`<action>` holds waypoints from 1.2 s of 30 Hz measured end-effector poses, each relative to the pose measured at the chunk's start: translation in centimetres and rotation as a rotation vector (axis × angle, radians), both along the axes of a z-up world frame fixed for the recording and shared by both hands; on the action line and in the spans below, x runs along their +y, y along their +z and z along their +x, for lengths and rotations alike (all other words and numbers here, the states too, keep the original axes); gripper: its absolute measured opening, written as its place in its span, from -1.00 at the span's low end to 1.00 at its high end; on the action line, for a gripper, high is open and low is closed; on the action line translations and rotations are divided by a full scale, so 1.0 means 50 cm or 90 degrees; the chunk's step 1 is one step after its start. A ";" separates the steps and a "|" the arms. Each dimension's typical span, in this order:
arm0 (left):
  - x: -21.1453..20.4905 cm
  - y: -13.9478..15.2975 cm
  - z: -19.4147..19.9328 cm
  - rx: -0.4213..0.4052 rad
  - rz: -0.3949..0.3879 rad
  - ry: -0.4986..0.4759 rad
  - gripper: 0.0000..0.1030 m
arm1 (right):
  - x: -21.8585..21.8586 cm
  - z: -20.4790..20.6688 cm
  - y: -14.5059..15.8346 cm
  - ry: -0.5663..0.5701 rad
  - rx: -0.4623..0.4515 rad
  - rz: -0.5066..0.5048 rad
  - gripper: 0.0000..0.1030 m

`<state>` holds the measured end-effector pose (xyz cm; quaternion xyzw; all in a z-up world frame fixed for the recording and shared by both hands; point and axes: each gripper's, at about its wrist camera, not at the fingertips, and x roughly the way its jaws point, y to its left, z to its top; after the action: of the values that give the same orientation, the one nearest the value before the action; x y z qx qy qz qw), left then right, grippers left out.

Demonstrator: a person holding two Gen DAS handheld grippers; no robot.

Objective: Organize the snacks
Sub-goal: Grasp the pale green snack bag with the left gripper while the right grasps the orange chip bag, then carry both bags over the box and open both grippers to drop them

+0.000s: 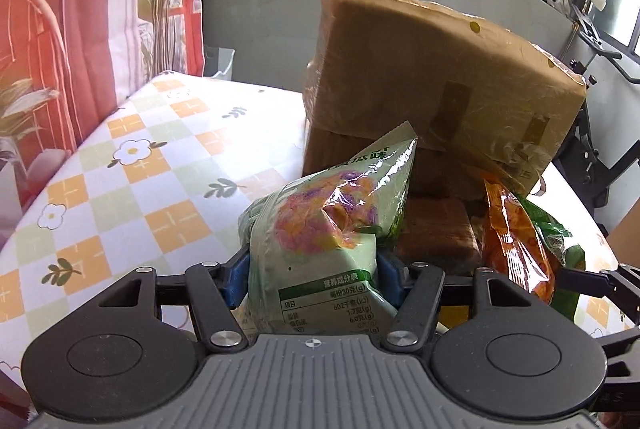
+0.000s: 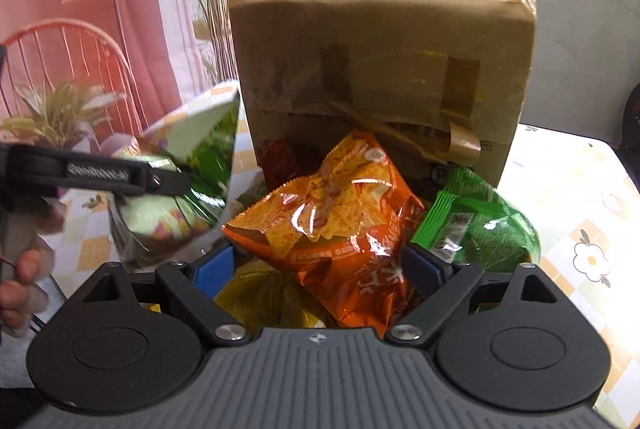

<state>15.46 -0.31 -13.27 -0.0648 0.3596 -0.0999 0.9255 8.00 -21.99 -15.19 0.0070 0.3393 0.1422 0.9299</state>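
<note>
Pale green snack bag (image 1: 316, 241) sits clamped between the blue pads of the left gripper (image 1: 314, 275), long axis running up and away, its far corner pointing at the cardboard box (image 1: 432, 77). To the right, the orange bag (image 2: 340, 225) lies straight ahead of the right gripper (image 2: 320, 269), slanting near-right to far-left; jaws stand apart, pads flanking it, not visibly pressing. Right hand is plainly the nearer to it. A dark green bag (image 2: 480, 225) lies just right of it. All rest by the box on a checked, flowered tablecloth (image 1: 132, 165); windows behind.
</note>
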 end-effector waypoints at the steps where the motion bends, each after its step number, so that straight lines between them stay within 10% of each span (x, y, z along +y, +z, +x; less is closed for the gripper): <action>1: 0.003 0.000 -0.002 -0.002 0.001 0.003 0.26 | 0.006 0.003 -0.003 -0.005 -0.003 -0.015 0.78; 16: 0.027 -0.025 -0.053 -0.030 0.025 0.001 0.26 | 0.004 -0.006 0.010 -0.037 -0.069 -0.052 0.01; 36: 0.006 0.127 -0.082 -0.157 0.062 0.010 0.27 | -0.102 -0.064 0.133 -0.028 -0.190 0.124 -0.05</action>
<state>11.34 0.01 -6.89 -0.0099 0.2468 -0.0826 0.9655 4.79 -27.09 -8.55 0.0829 0.1816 0.1536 0.9678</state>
